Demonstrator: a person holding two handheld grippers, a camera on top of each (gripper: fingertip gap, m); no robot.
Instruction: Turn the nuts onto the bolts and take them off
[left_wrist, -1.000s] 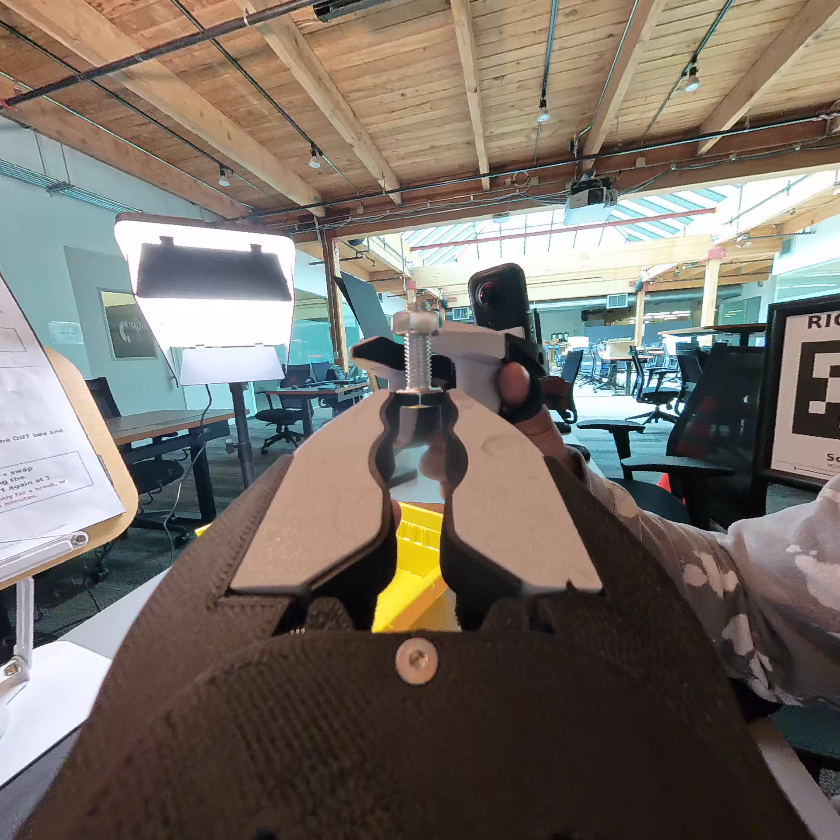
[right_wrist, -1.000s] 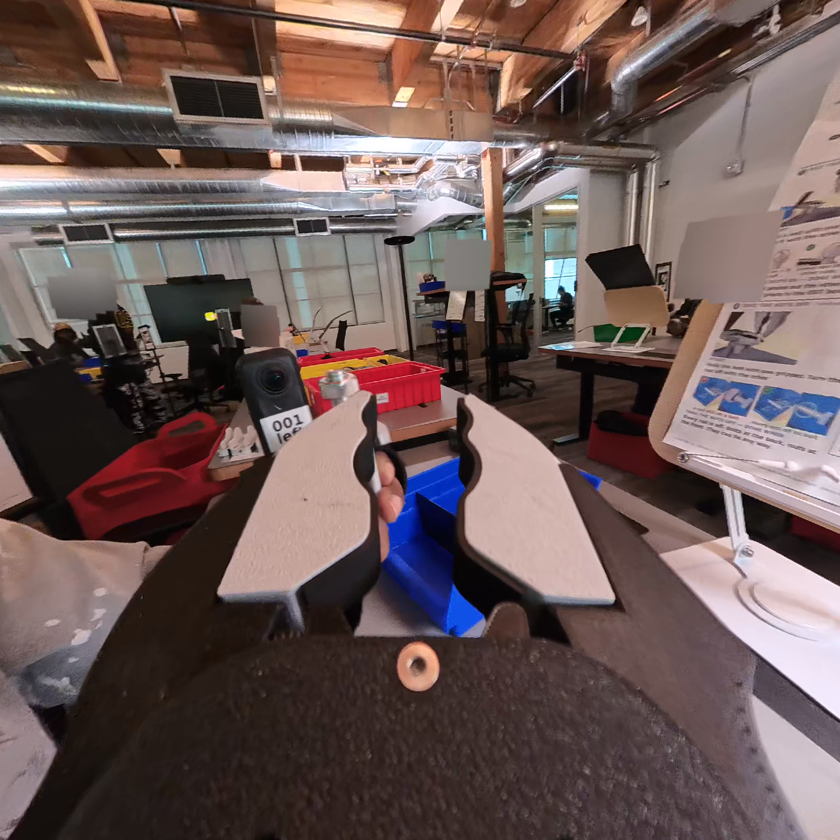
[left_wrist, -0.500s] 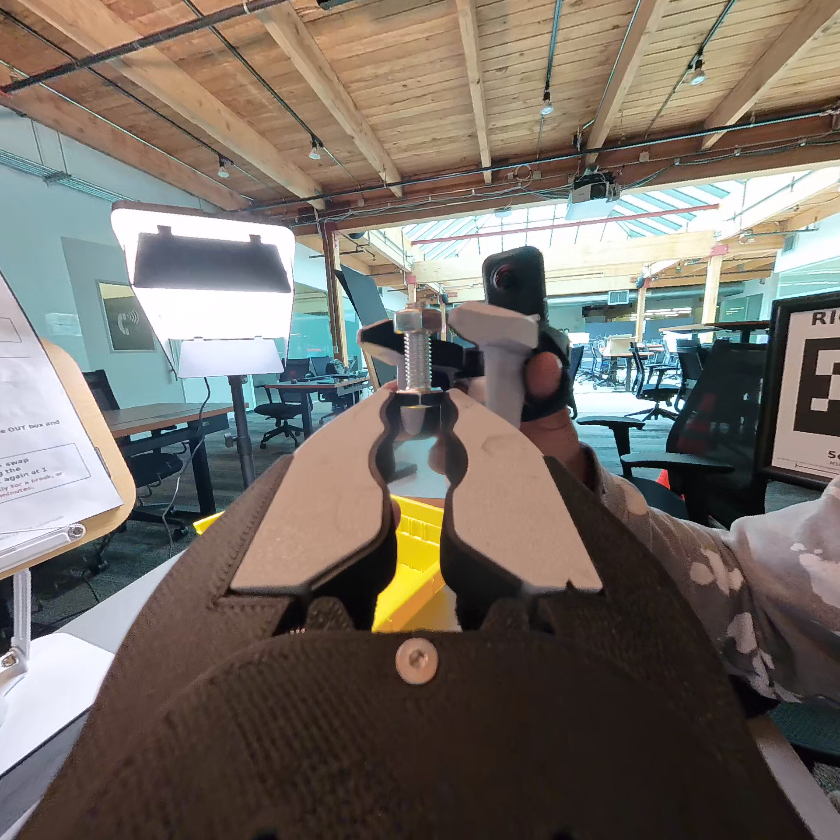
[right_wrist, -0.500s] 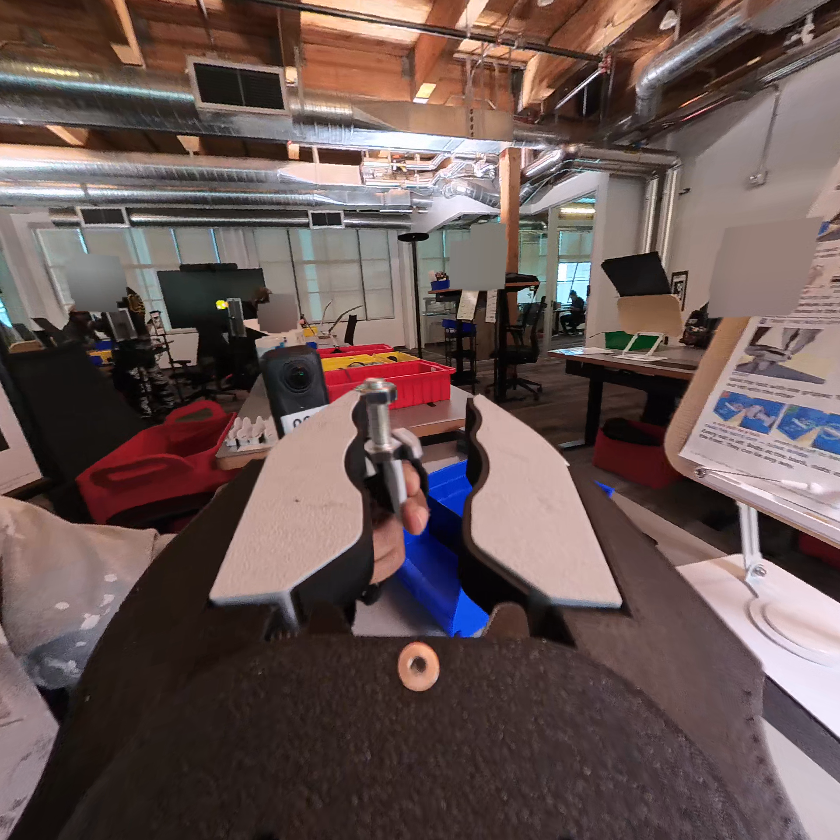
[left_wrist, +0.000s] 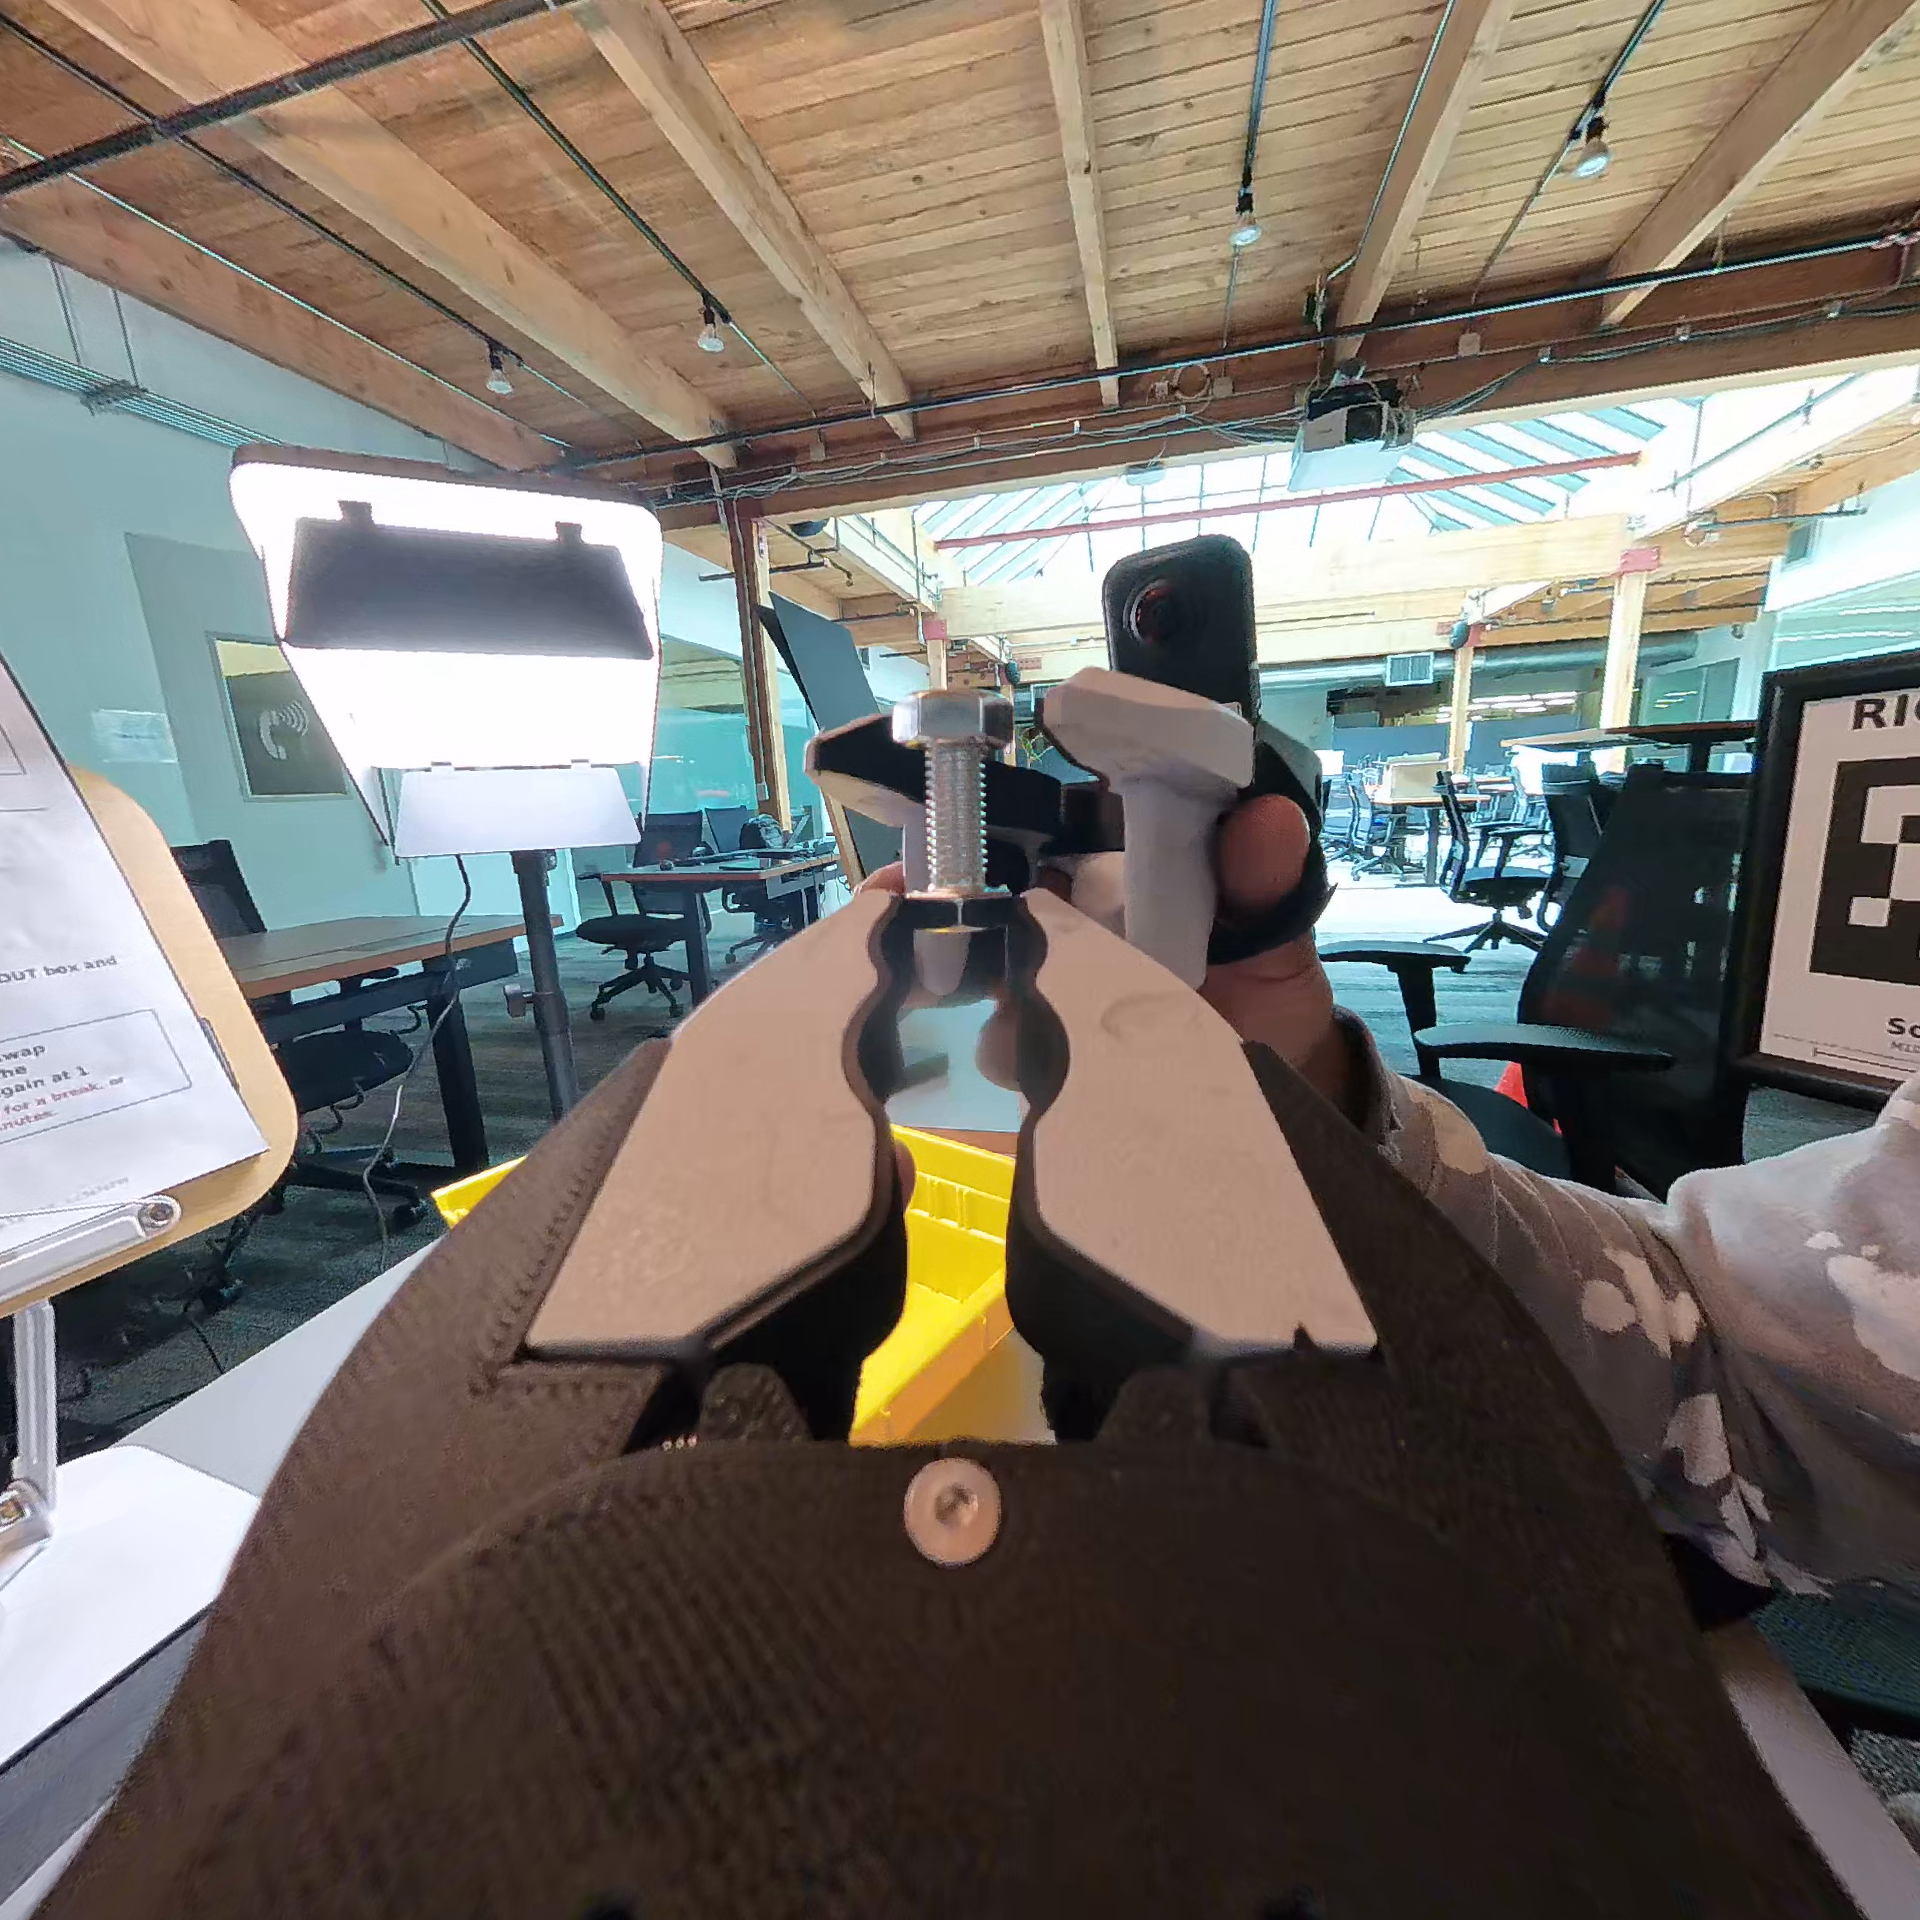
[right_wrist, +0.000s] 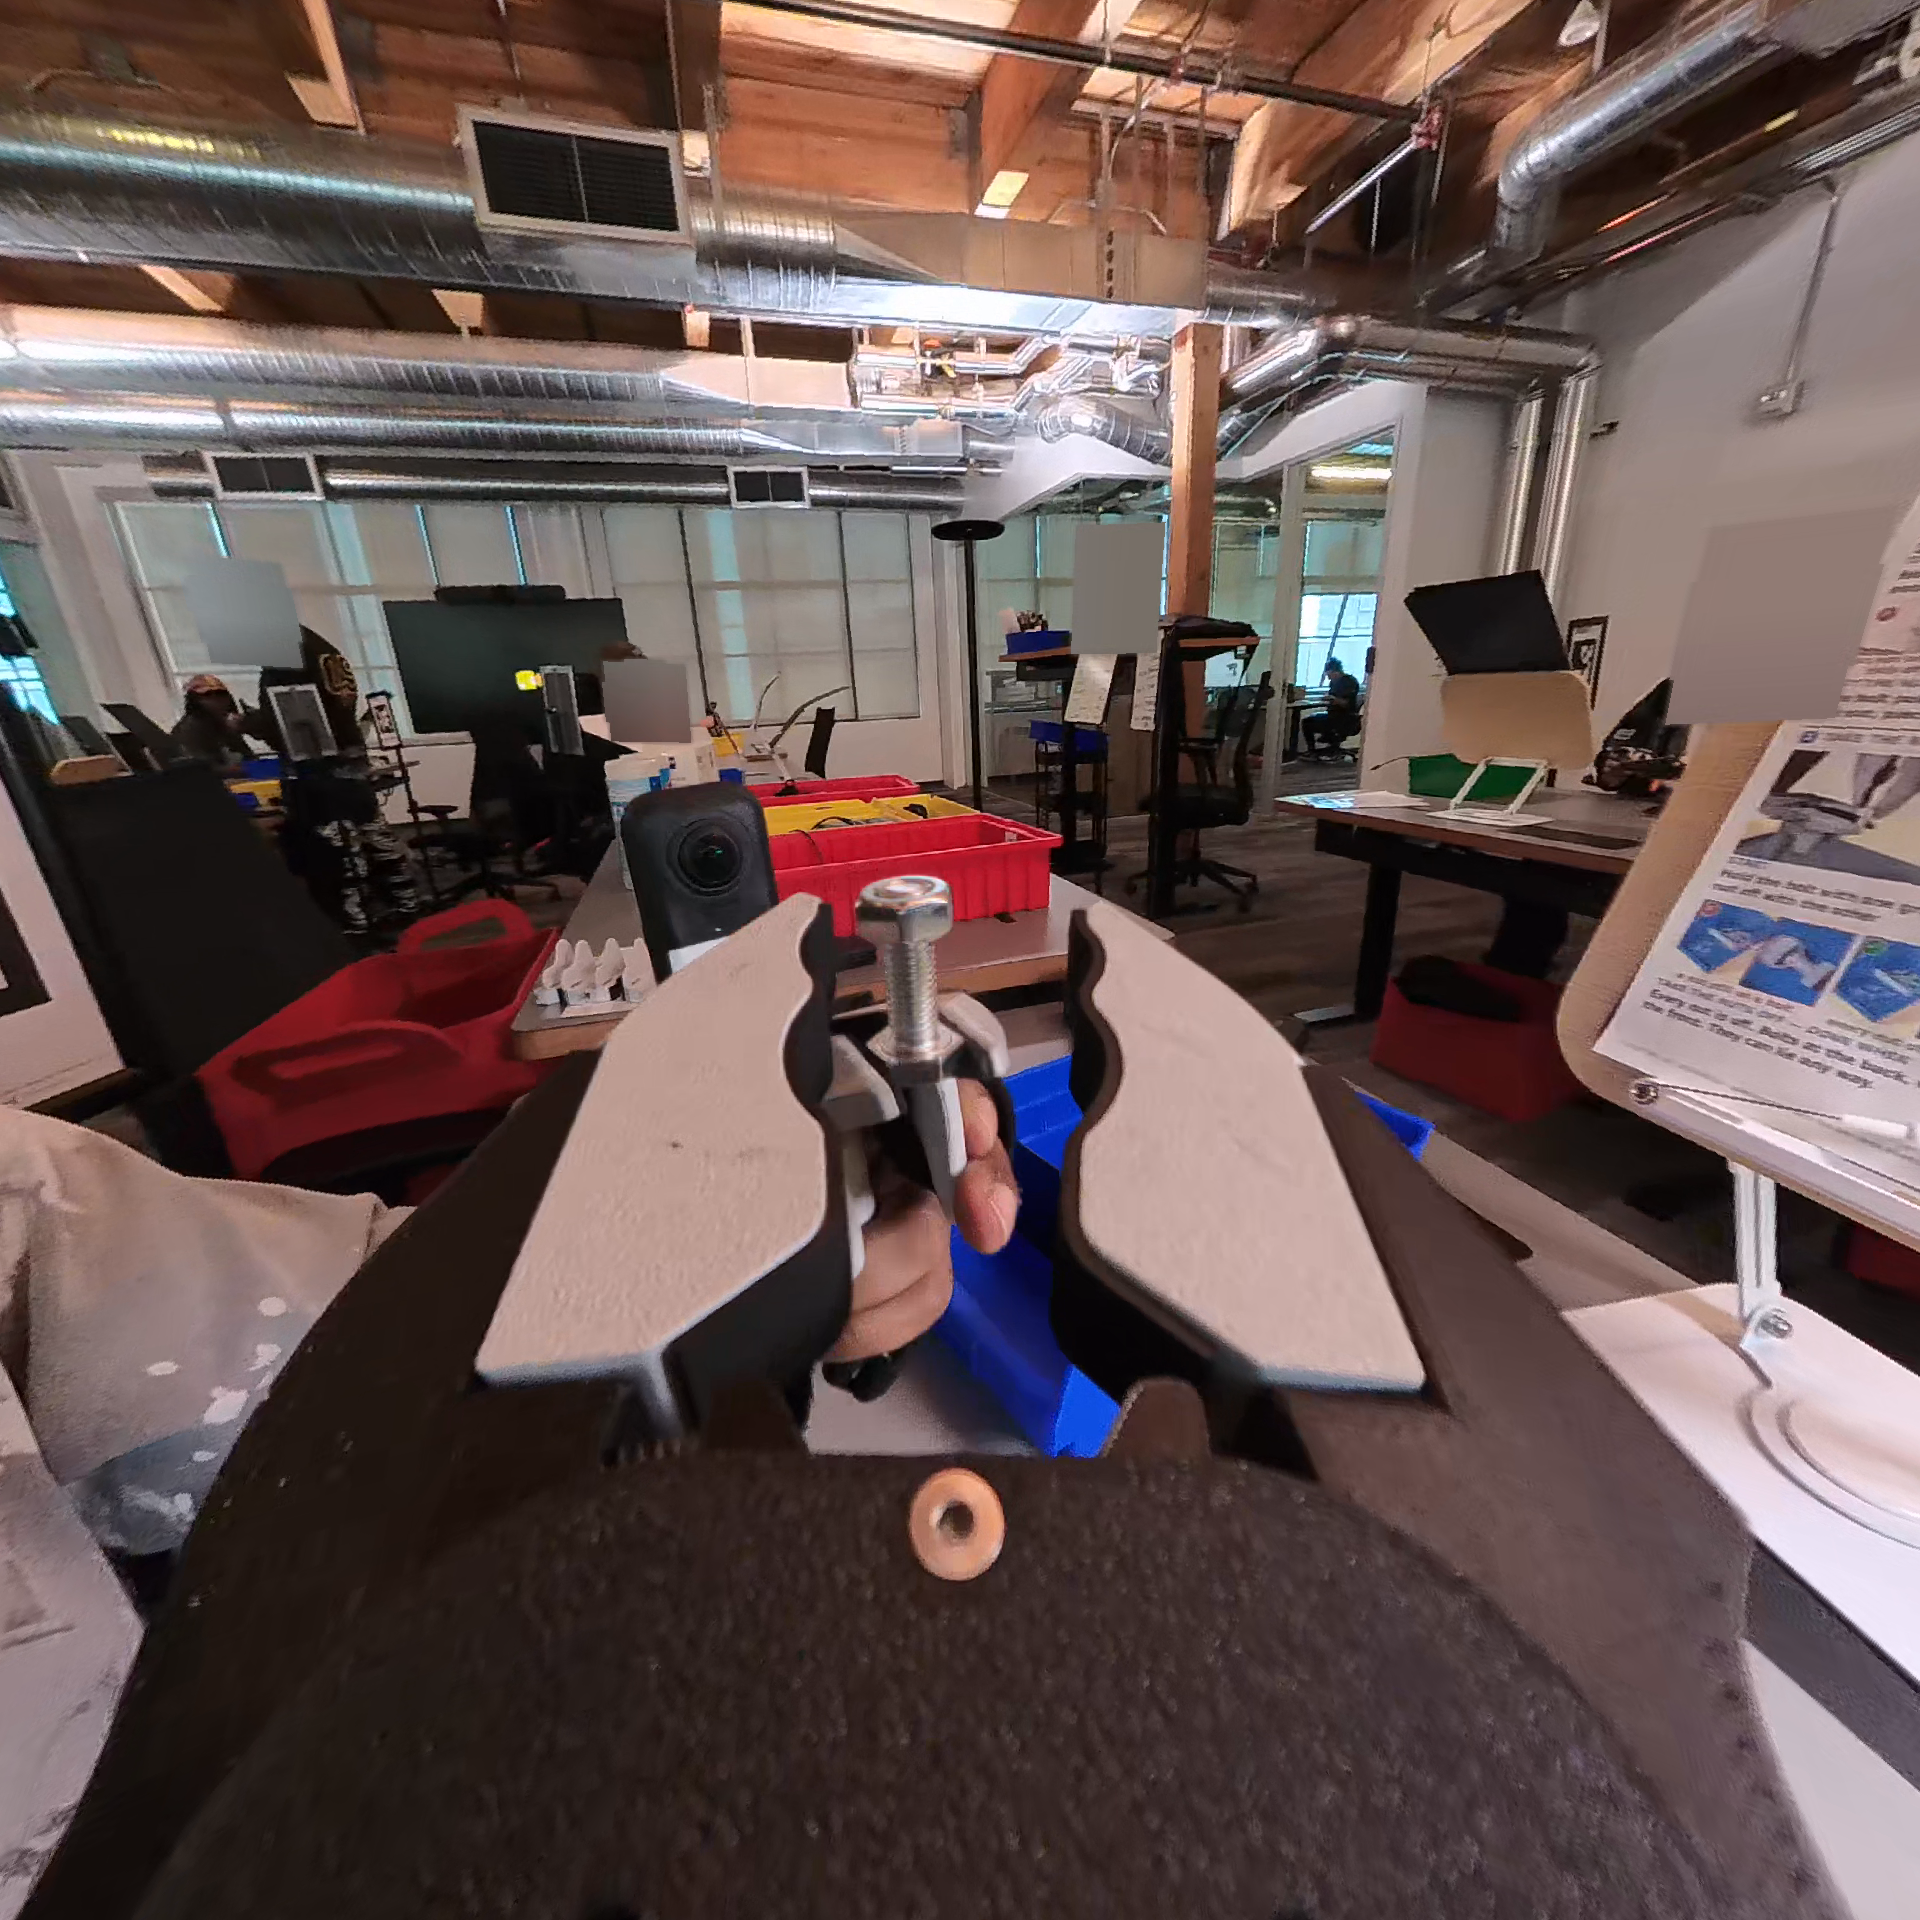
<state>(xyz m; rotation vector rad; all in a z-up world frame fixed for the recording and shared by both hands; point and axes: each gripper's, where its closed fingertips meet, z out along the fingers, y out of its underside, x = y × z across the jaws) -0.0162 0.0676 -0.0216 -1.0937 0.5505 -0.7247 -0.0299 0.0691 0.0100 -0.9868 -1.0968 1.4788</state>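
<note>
Since half a second ago: bolt (right_wrist: 912, 977) now central between the right claw's fingers, formerly at 9 o'clock. Left claw (left_wrist: 951, 920): pressed together, pinching the nut (left_wrist: 948, 914) at the upright bolt's lower end. Right claw (right_wrist: 945, 935): spread wide, flanking the bolt without contact. Yellow bin (left_wrist: 951, 1247) at 6 o'clock.

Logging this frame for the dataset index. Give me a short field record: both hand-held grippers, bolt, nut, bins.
left hand-held gripper: shut on the nut, tips only
nut: at the bolt's lower end
bolt: upright, hex head on top
right hand-held gripper: open, fingers either side of the bolt, not touching
yellow bin: below left gripper
blue bin: below right gripper
</note>
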